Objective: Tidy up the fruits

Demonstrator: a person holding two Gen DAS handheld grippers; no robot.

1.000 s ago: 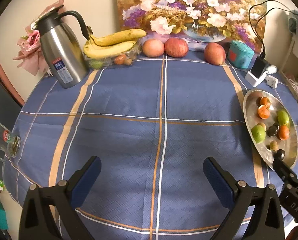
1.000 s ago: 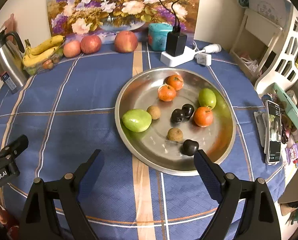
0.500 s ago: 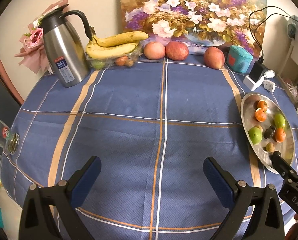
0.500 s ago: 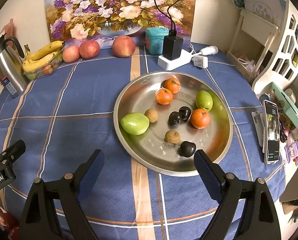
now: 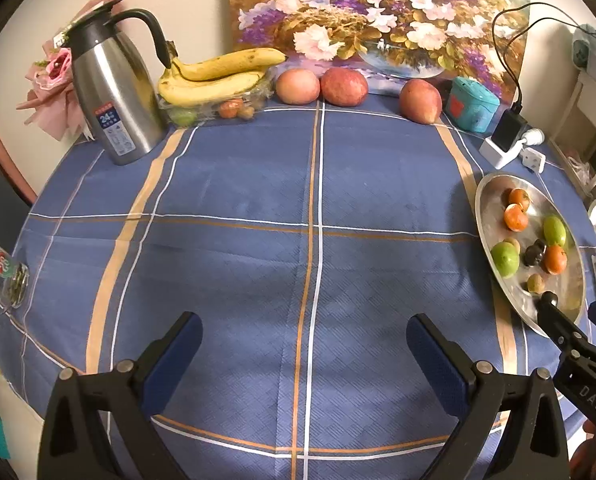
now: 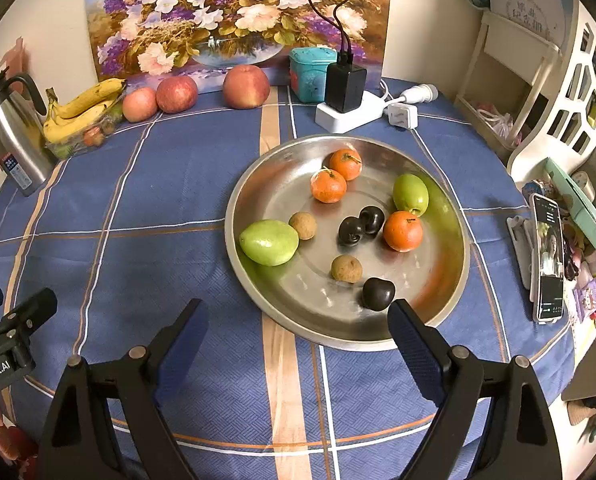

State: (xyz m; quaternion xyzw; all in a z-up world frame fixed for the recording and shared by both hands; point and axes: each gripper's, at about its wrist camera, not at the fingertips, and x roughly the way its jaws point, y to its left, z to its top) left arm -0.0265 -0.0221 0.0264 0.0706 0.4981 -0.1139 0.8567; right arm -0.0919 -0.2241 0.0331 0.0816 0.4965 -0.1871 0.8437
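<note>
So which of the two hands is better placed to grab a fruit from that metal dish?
The right gripper, probably. It hangs open at the metal dish's near rim, a dark fruit by one fingertip. The left gripper is open over bare tablecloth, with the dish off to its side.

From the left wrist I lose the tray's (image 5: 482, 216) far rim past the right edge, and the right gripper's (image 5: 570, 316) finger covers its near rim. The small fruit under the bananas (image 5: 213, 80) at the table's back edge blurs inside plastic. The jug's label (image 5: 111, 122) is too small to read. The mug (image 5: 1, 276) overhangs the table's left edge, half cropped.
</note>
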